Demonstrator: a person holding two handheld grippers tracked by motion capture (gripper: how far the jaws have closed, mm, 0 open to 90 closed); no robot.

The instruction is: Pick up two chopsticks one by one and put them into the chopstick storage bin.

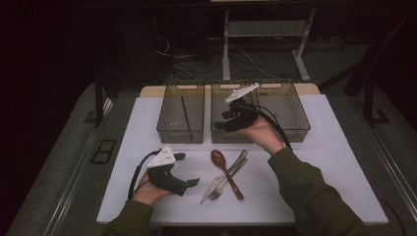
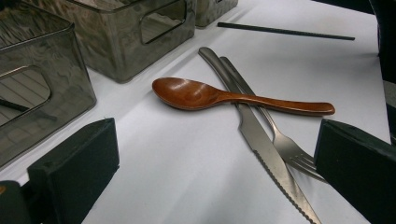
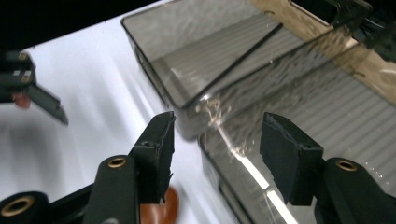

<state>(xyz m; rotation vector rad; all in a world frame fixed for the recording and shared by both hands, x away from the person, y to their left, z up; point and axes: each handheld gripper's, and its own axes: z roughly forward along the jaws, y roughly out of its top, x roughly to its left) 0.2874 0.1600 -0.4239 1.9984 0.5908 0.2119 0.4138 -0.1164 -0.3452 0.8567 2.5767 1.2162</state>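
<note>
On the white table: wooden spoon crosses knife and fork, between my hands.
My left gripper: jaws wide, empty, near cutlery.
My right gripper: half-open, empty, above the middle bin.

White table: 2 smoky bins, wooden spoon across knife, fork.

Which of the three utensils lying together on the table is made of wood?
The spoon, reddish-brown with a rounded bowl. It lies across the knife and the fork, which are both grey metal and lie side by side.
</note>
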